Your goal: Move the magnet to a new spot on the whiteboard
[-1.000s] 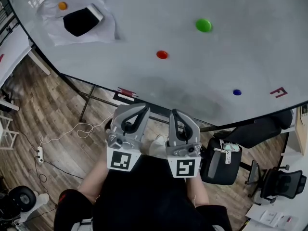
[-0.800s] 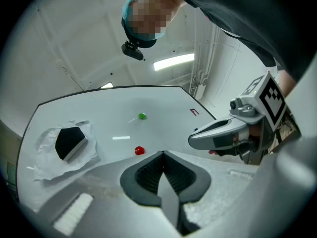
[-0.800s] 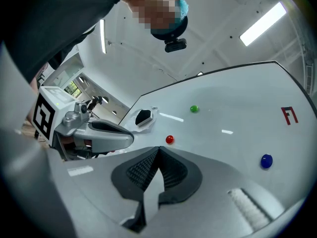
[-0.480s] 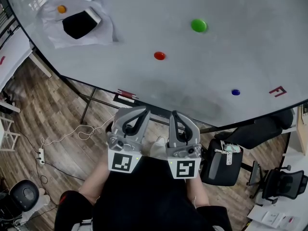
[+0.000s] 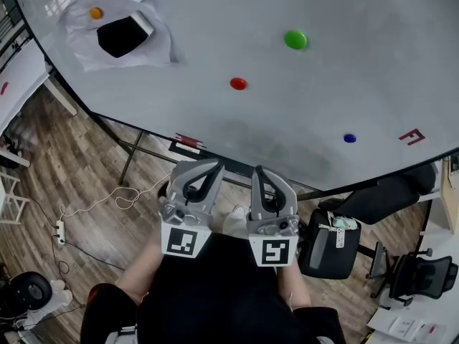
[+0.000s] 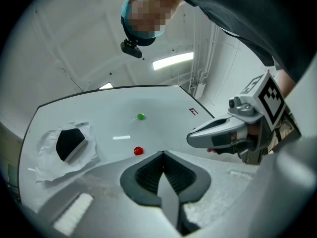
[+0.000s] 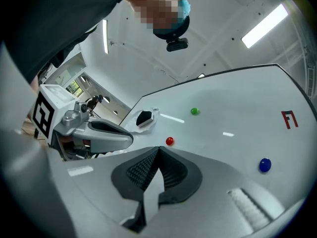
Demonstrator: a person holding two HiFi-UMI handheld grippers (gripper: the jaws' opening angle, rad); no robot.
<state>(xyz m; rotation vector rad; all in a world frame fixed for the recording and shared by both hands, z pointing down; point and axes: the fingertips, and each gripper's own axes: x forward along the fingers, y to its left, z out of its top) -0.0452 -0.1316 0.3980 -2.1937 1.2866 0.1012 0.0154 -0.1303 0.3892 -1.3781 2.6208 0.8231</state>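
My left claw (image 6: 162, 155) is pinched fully together with nothing between the pads, and my right claw (image 7: 157, 150) is closed and empty in the same way. I hold both side by side, close to my body, short of the near edge of the whiteboard (image 5: 373, 63) and touching nothing.

Out on the board, the red magnet (image 5: 238, 84) sits nearest to me, roughly mid-board. The green magnet (image 5: 295, 39) lies farther off and a little right. The blue magnet (image 5: 349, 138) is to the right, near the near edge. The orange magnet (image 5: 95, 13) is at the far left, beside the black eraser (image 5: 123, 34) on a crumpled white sheet (image 5: 154, 45).

By my reading the task has not started: no magnet is gripped, and I cannot tell which one is meant. Everything is left to do: reach over the edge, open a claw, take a magnet, and set it on a bare patch.
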